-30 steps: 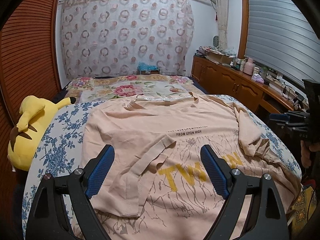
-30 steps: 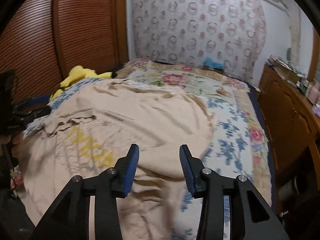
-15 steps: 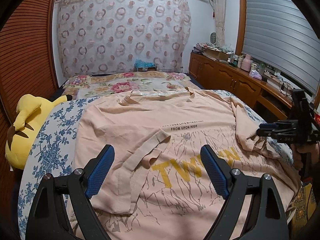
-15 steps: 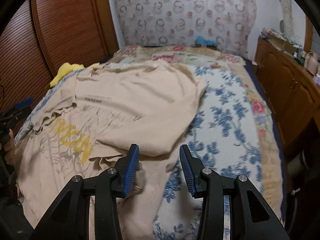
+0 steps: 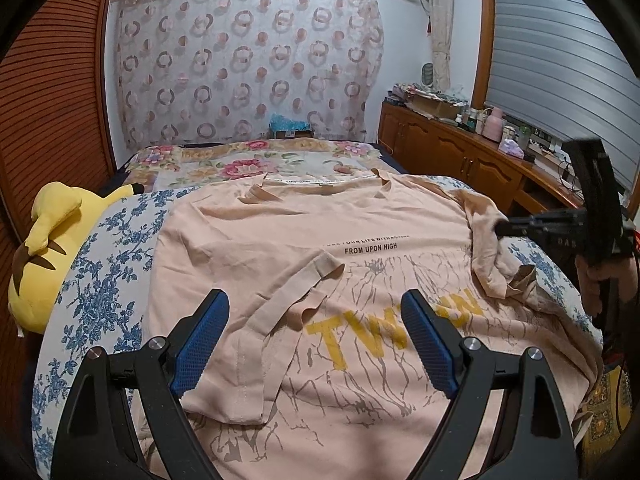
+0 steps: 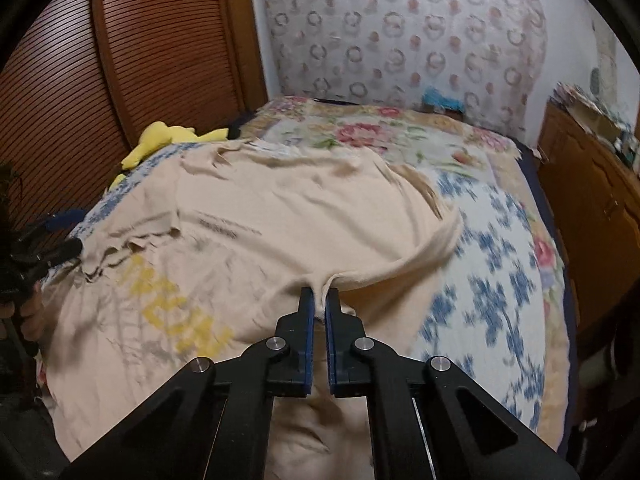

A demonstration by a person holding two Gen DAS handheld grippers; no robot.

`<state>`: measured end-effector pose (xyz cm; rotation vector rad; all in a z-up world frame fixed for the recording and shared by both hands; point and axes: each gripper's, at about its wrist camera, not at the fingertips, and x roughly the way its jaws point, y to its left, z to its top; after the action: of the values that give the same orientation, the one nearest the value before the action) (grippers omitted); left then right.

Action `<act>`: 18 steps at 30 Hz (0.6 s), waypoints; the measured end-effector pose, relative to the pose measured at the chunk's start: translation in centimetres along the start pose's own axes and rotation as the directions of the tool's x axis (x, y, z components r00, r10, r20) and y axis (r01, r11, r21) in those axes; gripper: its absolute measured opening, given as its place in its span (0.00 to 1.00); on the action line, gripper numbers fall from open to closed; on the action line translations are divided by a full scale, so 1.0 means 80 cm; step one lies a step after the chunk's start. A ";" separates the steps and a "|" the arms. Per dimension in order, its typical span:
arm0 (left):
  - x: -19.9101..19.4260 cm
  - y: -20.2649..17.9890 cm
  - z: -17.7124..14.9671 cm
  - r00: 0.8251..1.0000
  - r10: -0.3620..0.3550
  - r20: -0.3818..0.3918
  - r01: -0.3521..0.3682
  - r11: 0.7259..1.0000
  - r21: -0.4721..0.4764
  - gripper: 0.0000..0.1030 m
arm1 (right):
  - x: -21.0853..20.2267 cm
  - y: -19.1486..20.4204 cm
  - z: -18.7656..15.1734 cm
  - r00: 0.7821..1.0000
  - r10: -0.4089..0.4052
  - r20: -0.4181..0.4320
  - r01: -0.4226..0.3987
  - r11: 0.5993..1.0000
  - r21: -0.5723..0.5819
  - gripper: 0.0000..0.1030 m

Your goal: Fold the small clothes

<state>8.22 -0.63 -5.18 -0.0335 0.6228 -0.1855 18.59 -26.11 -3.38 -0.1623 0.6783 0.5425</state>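
Right gripper (image 6: 319,300) jaws clenching bunched sleeve fold of one peach T-shirt (image 5: 304,240), soft cotton lifting into ridge. Left gripper (image 5: 314,336) jaws spreading wide, released, hovering over shirt's yellow print. Shirt lying flat on bed (image 5: 100,280), blue-floral cover showing open margin both sides. One yellow plush toy (image 5: 44,248) sitting at bed's left edge.
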 end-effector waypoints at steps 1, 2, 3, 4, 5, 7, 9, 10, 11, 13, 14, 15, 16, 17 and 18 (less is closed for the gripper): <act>0.000 0.000 0.000 1.000 0.000 0.000 0.000 1.000 0.000 0.86 | 0.003 0.005 0.006 1.000 0.003 0.000 -0.003 1.000 -0.009 0.05; 0.000 0.001 0.000 1.000 0.000 0.000 0.000 1.000 0.000 0.86 | 0.005 0.007 0.010 1.000 0.005 0.000 -0.005 1.000 -0.017 0.05; 0.000 0.001 0.000 1.000 0.000 -0.001 0.000 1.000 0.000 0.86 | 0.009 0.011 0.015 1.000 0.009 0.000 -0.009 1.000 -0.027 0.05; 0.000 0.001 0.000 1.000 0.000 -0.002 0.000 1.000 0.000 0.86 | 0.014 0.015 0.021 1.000 0.012 -0.001 -0.012 0.999 -0.034 0.05; 0.000 0.001 0.000 1.000 -0.001 -0.002 0.001 1.000 0.000 0.86 | 0.019 0.019 0.025 1.000 0.012 -0.003 -0.012 0.999 -0.039 0.05; 0.000 0.001 0.000 1.000 -0.001 -0.003 0.001 1.000 -0.001 0.86 | 0.028 0.023 0.035 1.000 0.023 -0.002 -0.023 0.999 -0.030 0.05; 0.001 0.001 -0.001 1.000 -0.001 -0.004 0.001 1.000 0.000 0.86 | 0.037 0.026 0.045 0.998 0.062 0.004 -0.062 0.998 -0.005 0.11; 0.001 0.001 -0.001 1.000 0.000 -0.005 0.000 1.000 0.000 0.86 | 0.040 0.026 0.047 0.997 0.075 0.005 -0.075 0.997 0.005 0.13; 0.001 0.001 -0.001 1.000 0.000 -0.006 0.000 1.000 -0.001 0.86 | 0.041 0.026 0.048 0.997 0.081 0.004 -0.081 0.997 0.011 0.19; 0.001 0.001 -0.001 1.000 0.000 -0.006 0.000 1.000 -0.001 0.86 | 0.042 0.027 0.046 0.998 0.064 0.008 -0.064 0.998 0.009 0.29; 0.001 0.002 -0.001 1.000 -0.001 -0.005 0.001 1.000 -0.001 0.86 | 0.041 0.027 0.044 0.998 0.056 0.012 -0.056 0.998 0.004 0.34; 0.001 0.001 -0.001 1.000 -0.001 -0.004 0.001 1.000 -0.001 0.86 | 0.040 0.026 0.041 0.999 0.049 0.013 -0.049 0.999 0.002 0.36; 0.001 0.002 -0.001 1.000 0.000 -0.004 0.000 1.000 -0.001 0.86 | 0.038 0.024 0.038 0.999 0.036 0.014 -0.036 0.999 0.000 0.36; 0.001 0.002 -0.001 1.000 0.000 -0.004 0.000 1.000 -0.002 0.86 | 0.036 0.021 0.033 1.000 0.013 0.012 -0.013 1.000 -0.002 0.36; 0.001 0.002 -0.001 1.000 -0.001 -0.004 0.001 1.000 -0.002 0.86 | 0.032 0.020 0.030 1.000 -0.003 0.006 0.003 1.000 -0.005 0.36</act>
<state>8.28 -0.51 -5.31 -0.0355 0.6273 -0.1863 20.77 -22.91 -3.10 -0.1659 0.6712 0.5413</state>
